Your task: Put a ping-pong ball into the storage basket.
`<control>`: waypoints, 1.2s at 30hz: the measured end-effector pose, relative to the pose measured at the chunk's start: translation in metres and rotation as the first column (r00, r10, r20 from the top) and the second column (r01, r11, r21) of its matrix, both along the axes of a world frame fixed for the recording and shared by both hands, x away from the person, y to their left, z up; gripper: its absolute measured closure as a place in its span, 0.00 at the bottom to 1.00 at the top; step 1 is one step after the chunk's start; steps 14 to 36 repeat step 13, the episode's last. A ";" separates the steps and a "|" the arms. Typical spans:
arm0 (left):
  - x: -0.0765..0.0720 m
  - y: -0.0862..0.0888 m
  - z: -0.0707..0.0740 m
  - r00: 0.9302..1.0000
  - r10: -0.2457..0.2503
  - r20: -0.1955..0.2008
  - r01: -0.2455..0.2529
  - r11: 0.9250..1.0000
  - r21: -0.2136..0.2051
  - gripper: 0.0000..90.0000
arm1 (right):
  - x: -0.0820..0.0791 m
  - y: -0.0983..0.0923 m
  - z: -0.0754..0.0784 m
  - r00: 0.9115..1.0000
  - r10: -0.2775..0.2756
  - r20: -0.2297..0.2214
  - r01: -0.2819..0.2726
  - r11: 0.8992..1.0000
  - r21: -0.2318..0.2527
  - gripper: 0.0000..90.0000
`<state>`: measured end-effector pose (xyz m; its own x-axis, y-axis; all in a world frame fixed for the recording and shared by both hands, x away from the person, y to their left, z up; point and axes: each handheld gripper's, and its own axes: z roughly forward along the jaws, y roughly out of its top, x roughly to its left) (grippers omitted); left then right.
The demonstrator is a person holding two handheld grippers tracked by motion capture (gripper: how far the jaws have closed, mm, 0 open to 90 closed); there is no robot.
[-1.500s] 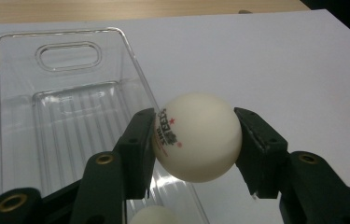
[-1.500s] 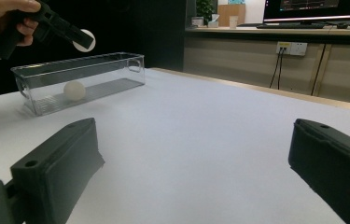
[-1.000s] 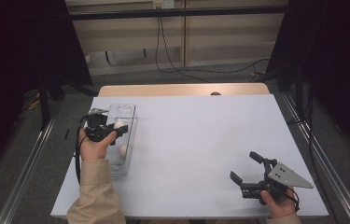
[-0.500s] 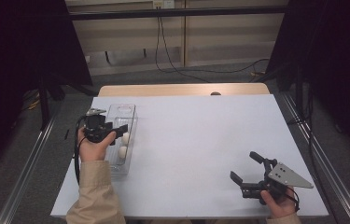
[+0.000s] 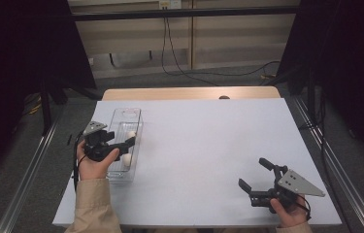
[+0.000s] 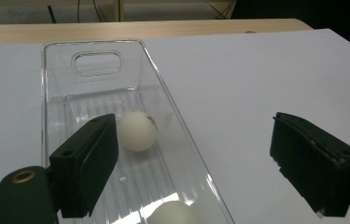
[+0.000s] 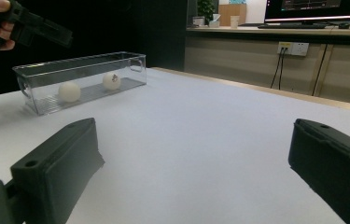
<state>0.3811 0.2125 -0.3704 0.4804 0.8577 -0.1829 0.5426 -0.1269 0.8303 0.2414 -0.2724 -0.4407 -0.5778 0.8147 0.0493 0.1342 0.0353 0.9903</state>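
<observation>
While we looked down from the high view, we found the left gripper (image 5: 121,144) held over the near end of a clear plastic bin (image 5: 136,116) at the left side of the white table (image 5: 208,145); its jaws had just been opening and stood apart with nothing between them; two white balls lay in the bin, the far ball (image 5: 131,135) beside the jaws and the near ball (image 5: 127,159) just under them toward us; the right gripper (image 5: 259,179) rested low over the table's near right corner, well apart from the bin, its jaws spread wide and holding nothing.

As seen from the left gripper view, the left gripper (image 6: 196,154) straddled the bin's right-hand wall, one jaw over the ribbed floor of the bin (image 6: 93,60) and the other over the bare table (image 6: 256,70); the far ball (image 6: 137,131) sat on the floor just beside the inner jaw, whether touching it we could not tell; the near ball (image 6: 172,213) lay at the bottom edge of the picture.

When we turned to the right gripper view, the right gripper (image 7: 196,163) stood wide open over bare table (image 7: 200,126); the bin (image 7: 46,70) lay far off with both balls (image 7: 69,92) (image 7: 111,81) apart inside it; the left gripper (image 7: 46,30) hung above the bin's near end.
</observation>
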 end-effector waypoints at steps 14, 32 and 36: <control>-0.034 -0.007 -0.020 0.992 -0.057 0.115 0.062 0.997 -0.039 0.07 | 0.000 -0.001 -0.001 1.000 -0.004 -0.002 0.004 1.000 -0.001 0.01; -0.034 -0.007 -0.020 0.992 -0.057 0.115 0.062 0.997 -0.039 0.07 | 0.000 -0.001 -0.001 1.000 -0.004 -0.002 0.004 1.000 -0.001 0.01; -0.034 -0.007 -0.020 0.992 -0.057 0.115 0.062 0.997 -0.039 0.07 | 0.000 -0.001 -0.001 1.000 -0.004 -0.002 0.004 1.000 -0.001 0.01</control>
